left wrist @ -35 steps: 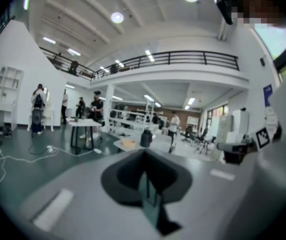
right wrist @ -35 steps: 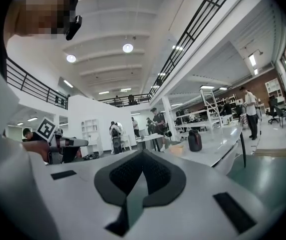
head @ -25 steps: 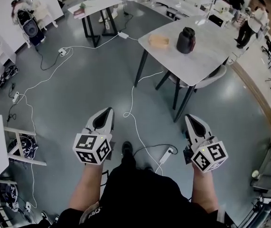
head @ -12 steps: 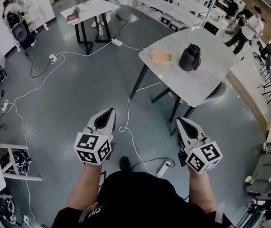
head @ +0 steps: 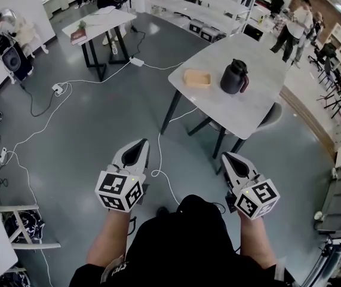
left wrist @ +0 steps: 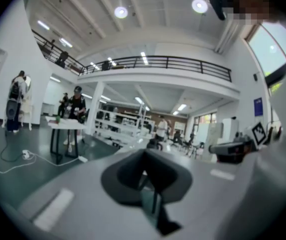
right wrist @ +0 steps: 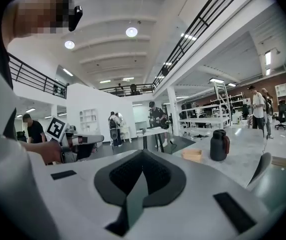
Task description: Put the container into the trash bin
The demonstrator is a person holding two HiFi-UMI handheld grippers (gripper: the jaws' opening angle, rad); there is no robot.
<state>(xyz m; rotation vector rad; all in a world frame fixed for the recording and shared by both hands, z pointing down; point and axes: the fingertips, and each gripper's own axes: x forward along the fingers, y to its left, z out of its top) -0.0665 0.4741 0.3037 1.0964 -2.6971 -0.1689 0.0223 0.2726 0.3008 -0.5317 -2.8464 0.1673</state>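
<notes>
Container (head: 197, 78), a shallow tan one, is found on the grey table (head: 260, 94), well ahead of both grippers and somewhat to the right of the line along which they point. A black jug (head: 233, 76) is set just beside it, on the side farther to the right. In the right gripper view the container is seen beyond the jaws and to their right, well apart from them.

Nothing is held by the left gripper (head: 141, 143): its jaws are brought together with nothing between them. The right gripper (head: 226, 156) is likewise clenched and empty. Both are carried low and roughly level in front of the person, over bare floor and a white cable (head: 165, 178), with the table's near edge not yet reached.

No trash bin can be made out in any view, so its place relative to the grippers cannot be told.

The task is judged to be at its very start. Nothing has been done to the container. The table is to be approached, a gripper opened and closed on the container, the bin found, and the container dropped in.
</notes>
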